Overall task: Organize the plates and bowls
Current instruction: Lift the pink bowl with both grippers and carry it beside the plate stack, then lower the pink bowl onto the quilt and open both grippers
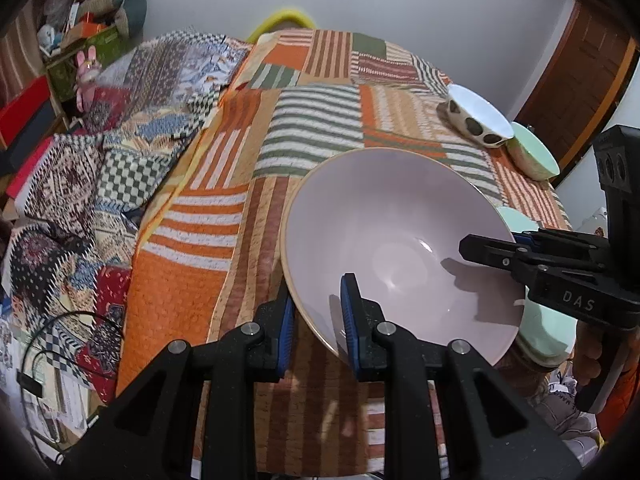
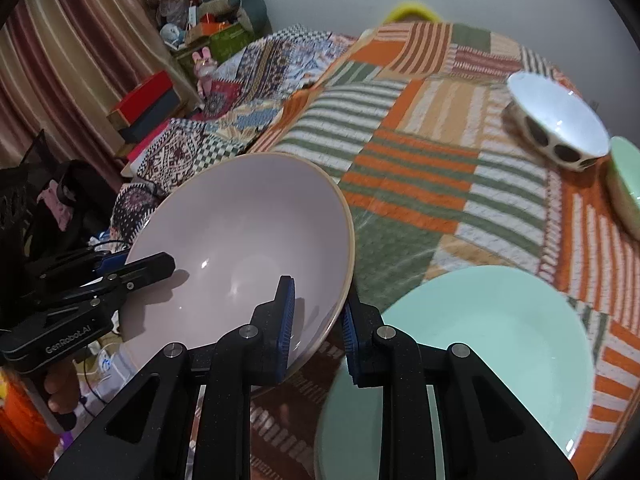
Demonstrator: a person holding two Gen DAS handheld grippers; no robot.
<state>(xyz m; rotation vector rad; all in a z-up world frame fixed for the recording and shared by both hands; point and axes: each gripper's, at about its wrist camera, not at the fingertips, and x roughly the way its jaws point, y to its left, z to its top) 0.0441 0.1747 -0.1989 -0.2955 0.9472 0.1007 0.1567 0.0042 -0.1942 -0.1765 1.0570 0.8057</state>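
Left hand-held gripper and right hand-held gripper each pinch opposite rims of the large pale pink bowl, near the mint green plate.

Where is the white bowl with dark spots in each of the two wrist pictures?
Left wrist view: the spotted bowl is upper right, on the striped cloth, beside a green bowl.
Right wrist view: the spotted bowl is again upper right, far beyond the green plate.
Shared landmark: the large pale bowl that both grippers hold by its rim.
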